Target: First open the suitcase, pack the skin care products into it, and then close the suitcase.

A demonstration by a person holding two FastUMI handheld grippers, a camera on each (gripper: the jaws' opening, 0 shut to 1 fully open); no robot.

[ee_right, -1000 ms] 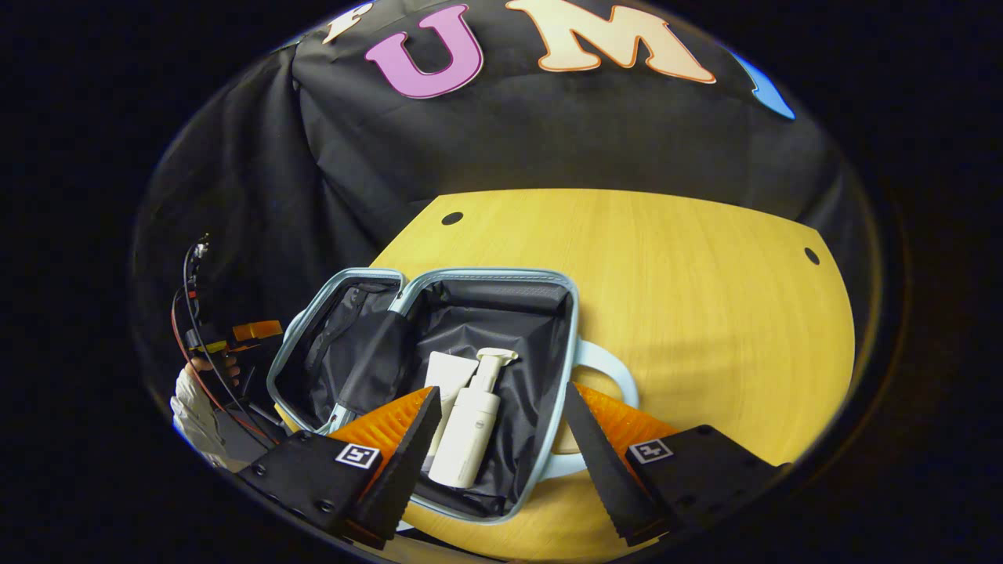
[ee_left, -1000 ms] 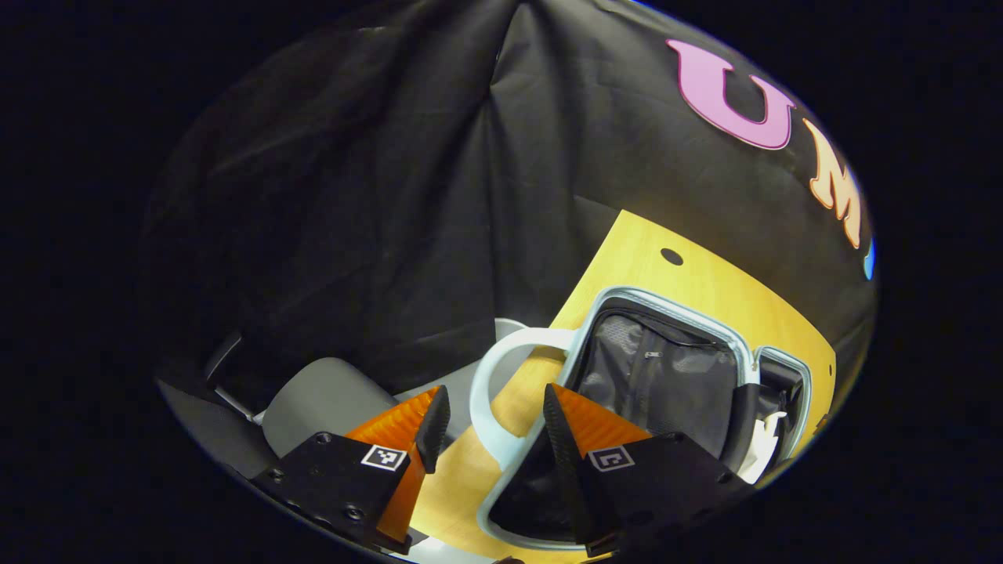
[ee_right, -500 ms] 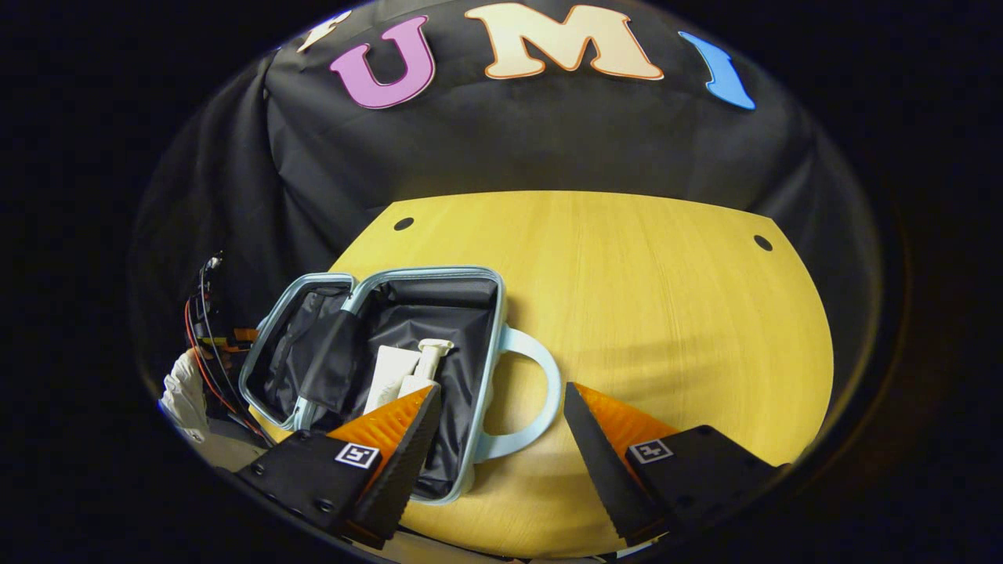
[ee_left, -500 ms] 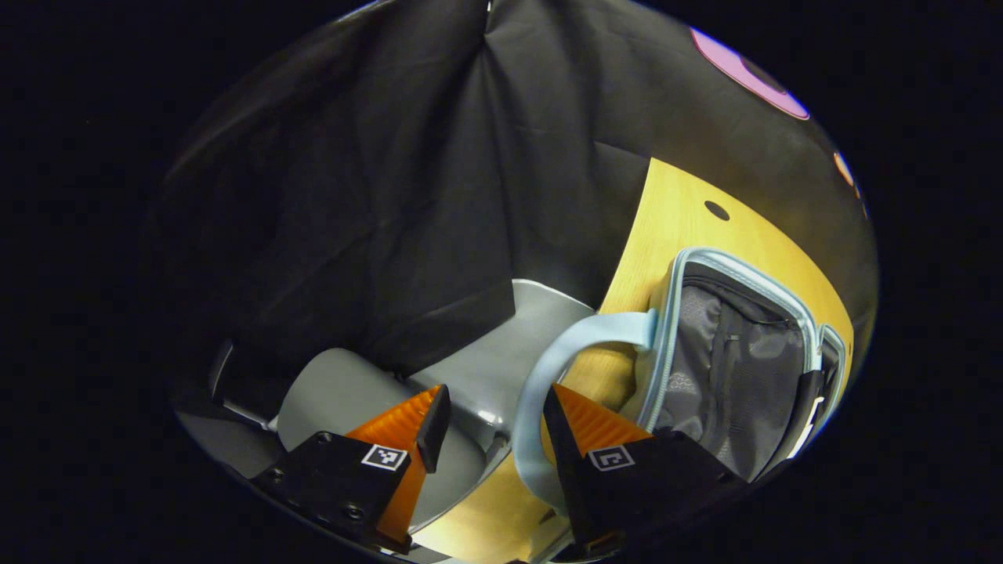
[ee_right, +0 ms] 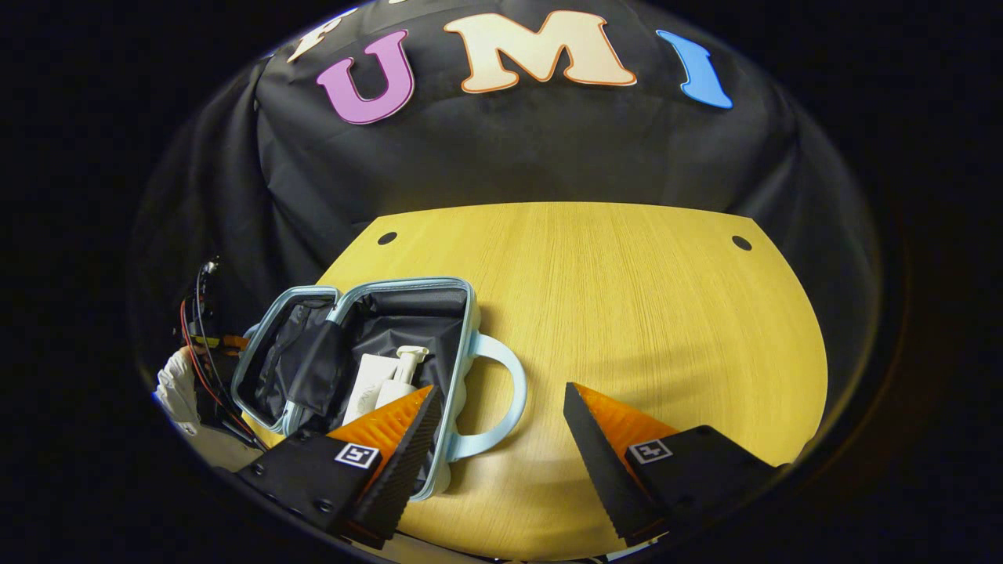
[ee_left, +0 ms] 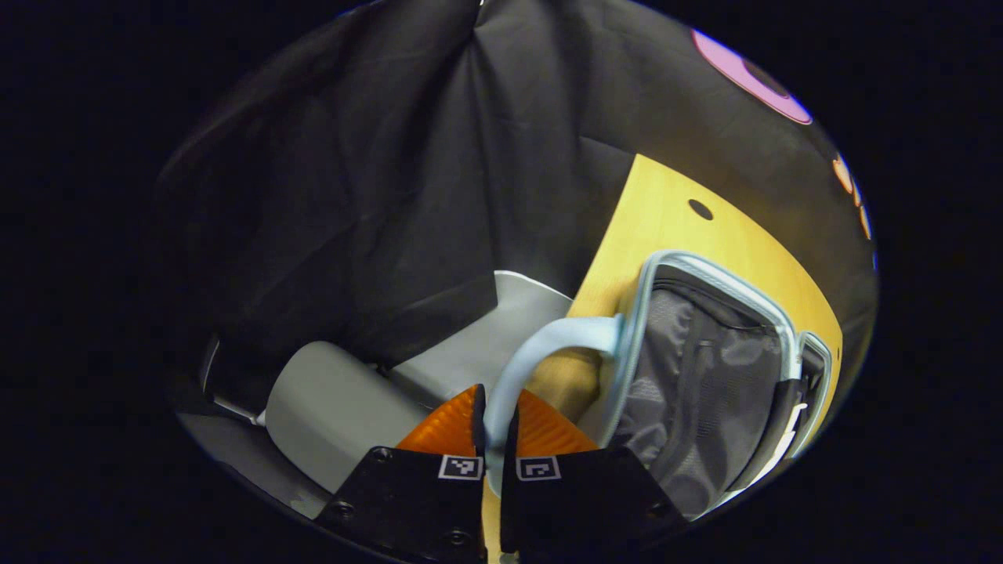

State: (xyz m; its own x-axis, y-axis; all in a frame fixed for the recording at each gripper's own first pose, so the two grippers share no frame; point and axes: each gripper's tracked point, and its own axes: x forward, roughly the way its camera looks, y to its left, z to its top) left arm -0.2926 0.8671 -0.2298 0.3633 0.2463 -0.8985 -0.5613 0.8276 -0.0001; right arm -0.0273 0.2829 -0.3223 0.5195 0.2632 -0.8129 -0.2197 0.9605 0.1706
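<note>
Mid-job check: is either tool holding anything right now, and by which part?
The left tool is shut on the suitcase's pale blue handle, low on its loop. The right tool is open over the table, holding nothing.

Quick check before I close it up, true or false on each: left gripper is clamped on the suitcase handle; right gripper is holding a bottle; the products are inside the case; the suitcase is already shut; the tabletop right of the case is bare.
1. The left gripper is shut on the pale blue loop handle. True.
2. The right gripper holds a bottle. False: it is open, above the yellow wooden table.
3. The white pump bottle and white tube lie inside the light blue suitcase. True.
4. The suitcase is shut. False: both halves lie open.
5. Table right of the case is bare. True.
</note>
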